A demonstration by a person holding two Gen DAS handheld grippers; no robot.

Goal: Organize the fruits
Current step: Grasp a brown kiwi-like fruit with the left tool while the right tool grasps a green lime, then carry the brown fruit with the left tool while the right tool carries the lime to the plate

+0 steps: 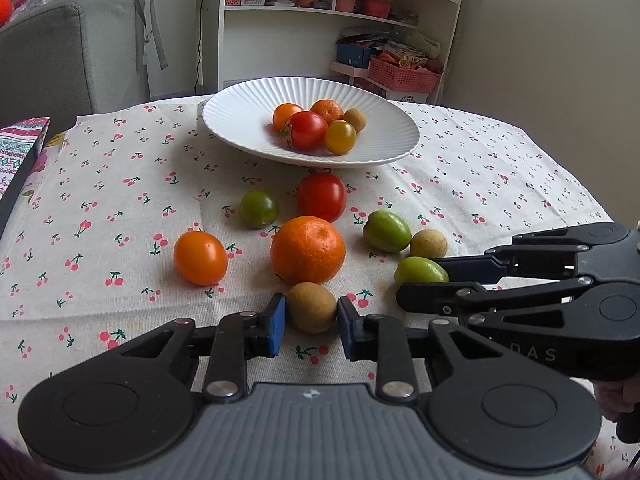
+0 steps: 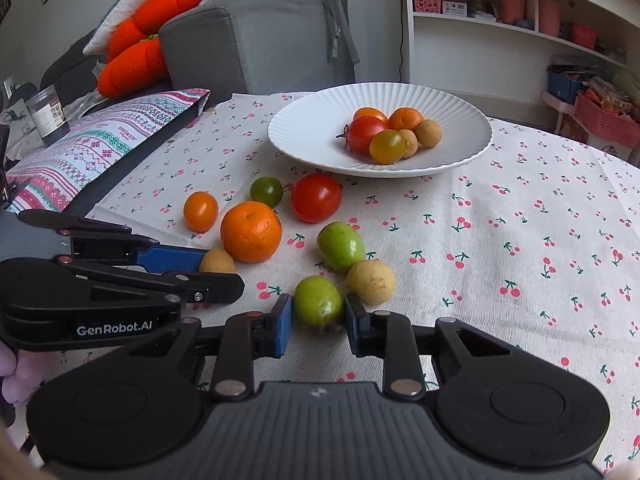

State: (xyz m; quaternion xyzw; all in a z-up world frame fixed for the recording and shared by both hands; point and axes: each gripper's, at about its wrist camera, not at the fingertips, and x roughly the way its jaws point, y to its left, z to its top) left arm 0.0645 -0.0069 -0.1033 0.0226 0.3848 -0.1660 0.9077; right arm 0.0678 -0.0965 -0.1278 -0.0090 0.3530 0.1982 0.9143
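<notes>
A white ribbed plate holds several small fruits: tomatoes, a mandarin and tan longans. Loose fruit lies on the cherry-print cloth in front of it. My left gripper is shut on a tan longan that rests on the cloth, just in front of a large mandarin. My right gripper is shut on a green fruit, also on the cloth. The left gripper's side also shows in the right wrist view, with the longan between its fingers.
Loose on the cloth are a red tomato, a green tomato, an orange tomato, another green fruit and a tan longan. A patterned box lies left. A grey sofa and white shelves stand behind.
</notes>
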